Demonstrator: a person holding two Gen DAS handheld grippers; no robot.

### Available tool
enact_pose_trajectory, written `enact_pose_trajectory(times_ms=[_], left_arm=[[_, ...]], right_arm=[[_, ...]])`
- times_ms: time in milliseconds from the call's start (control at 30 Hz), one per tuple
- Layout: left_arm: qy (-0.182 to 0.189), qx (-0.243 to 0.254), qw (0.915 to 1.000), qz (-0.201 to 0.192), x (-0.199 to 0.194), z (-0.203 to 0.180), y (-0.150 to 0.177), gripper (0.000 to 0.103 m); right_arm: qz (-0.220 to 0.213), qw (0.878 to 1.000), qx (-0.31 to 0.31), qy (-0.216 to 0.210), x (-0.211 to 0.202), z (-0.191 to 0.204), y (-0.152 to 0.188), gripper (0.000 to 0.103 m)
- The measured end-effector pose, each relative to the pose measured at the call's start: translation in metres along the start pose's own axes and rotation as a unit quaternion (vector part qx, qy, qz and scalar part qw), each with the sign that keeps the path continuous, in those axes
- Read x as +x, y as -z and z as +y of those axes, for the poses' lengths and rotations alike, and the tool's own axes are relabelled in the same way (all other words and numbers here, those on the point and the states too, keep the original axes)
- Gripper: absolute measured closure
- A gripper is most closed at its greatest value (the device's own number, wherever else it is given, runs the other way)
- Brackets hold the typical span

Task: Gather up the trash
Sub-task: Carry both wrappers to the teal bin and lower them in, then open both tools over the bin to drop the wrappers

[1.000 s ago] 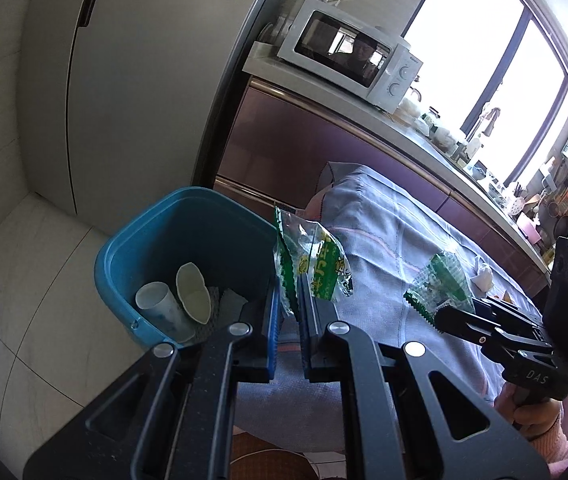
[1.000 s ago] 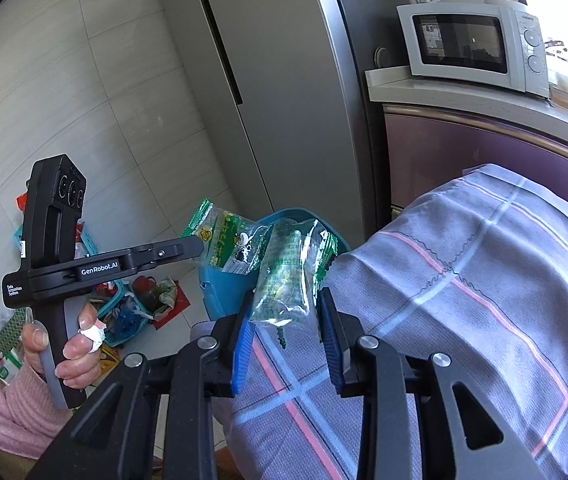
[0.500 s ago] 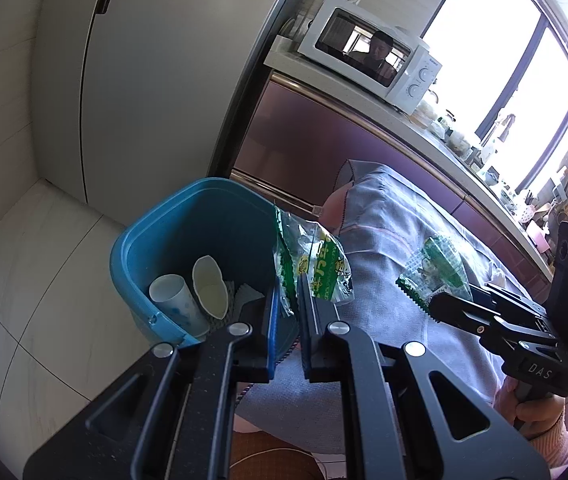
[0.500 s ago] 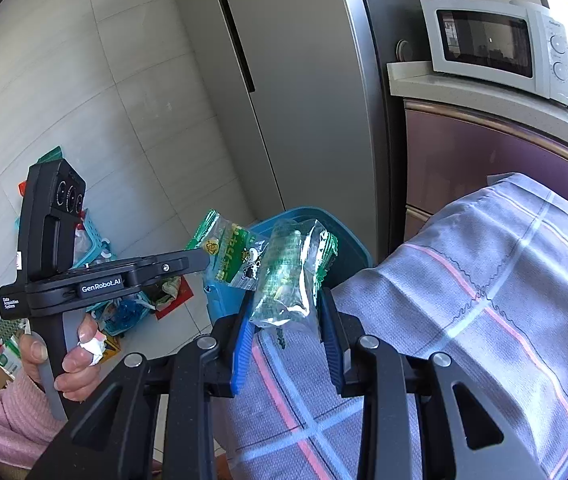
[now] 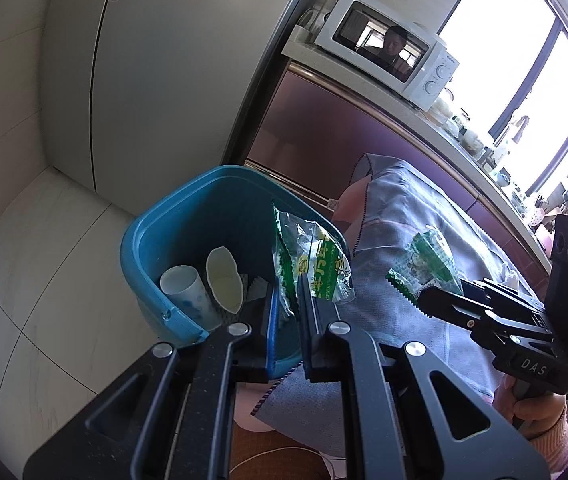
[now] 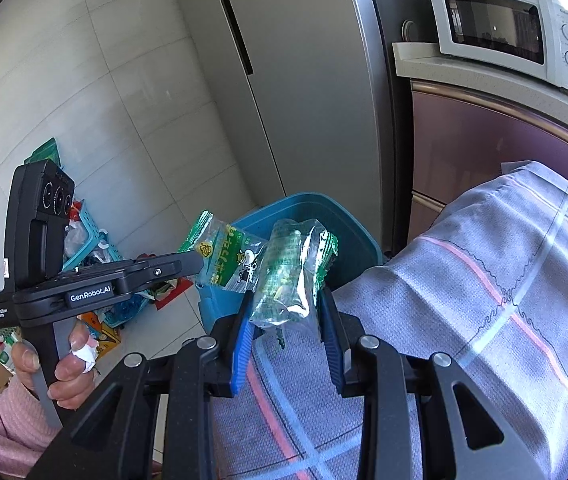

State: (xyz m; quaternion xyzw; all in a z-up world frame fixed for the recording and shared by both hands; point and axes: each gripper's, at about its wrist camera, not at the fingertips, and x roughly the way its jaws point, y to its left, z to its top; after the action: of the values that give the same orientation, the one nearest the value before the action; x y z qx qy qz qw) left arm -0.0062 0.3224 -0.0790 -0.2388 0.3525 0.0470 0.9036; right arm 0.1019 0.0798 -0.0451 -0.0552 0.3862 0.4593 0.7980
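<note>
Left wrist view: left gripper [image 5: 286, 292] has its jaws clamped on the lower edge of a green-yellow snack wrapper [image 5: 316, 264], held over the near rim of the blue bin [image 5: 143, 248]. A paper cup [image 5: 183, 288] sits inside. The film looks light, floppy and slick, so an edge pinch works.

Right wrist view: right gripper [image 6: 286, 314] has its jaws clamped on a crumpled clear-green wrapper [image 6: 288, 276] above the tabletop cloth [image 6: 484, 300], just short of the bin. Also light and crinkly; best gripped at the bunched middle.
</note>
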Motion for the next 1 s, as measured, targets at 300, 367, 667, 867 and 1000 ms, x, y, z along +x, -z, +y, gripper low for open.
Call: enact_pose_trajectory(times_ms=[300, 367, 667, 867, 1000], left_arm=[[-0.011, -0.004, 0.9999, 0.007, 0.012, 0.004, 0.001, 0.093], [-0.013, -0.005, 0.9999, 0.009, 0.014, 0.004, 0.0, 0.093], [-0.022, -0.009, 0.9995, 0.021, 0.033, 0.004, 0.002, 0.093], [-0.025, -0.016, 0.9991, 0.029, 0.047, 0.007, 0.002, 0.093], [-0.022, -0.017, 0.9991, 0.033, 0.056, 0.009, 0.001, 0.09]], right_arm=[[0.015, 1.0, 0.002, -0.003, 0.02, 0.002, -0.006, 0.072], [0.02, 1.0, 0.002, -0.003, 0.023, 0.002, -0.007, 0.071], [0.04, 0.999, 0.011, -0.006, 0.032, 0.0, -0.012, 0.07], [0.054, 0.998, 0.017, -0.004, 0.044, 0.0, -0.017, 0.066], [0.059, 0.998, 0.033, -0.005, 0.052, -0.004, -0.02, 0.052]])
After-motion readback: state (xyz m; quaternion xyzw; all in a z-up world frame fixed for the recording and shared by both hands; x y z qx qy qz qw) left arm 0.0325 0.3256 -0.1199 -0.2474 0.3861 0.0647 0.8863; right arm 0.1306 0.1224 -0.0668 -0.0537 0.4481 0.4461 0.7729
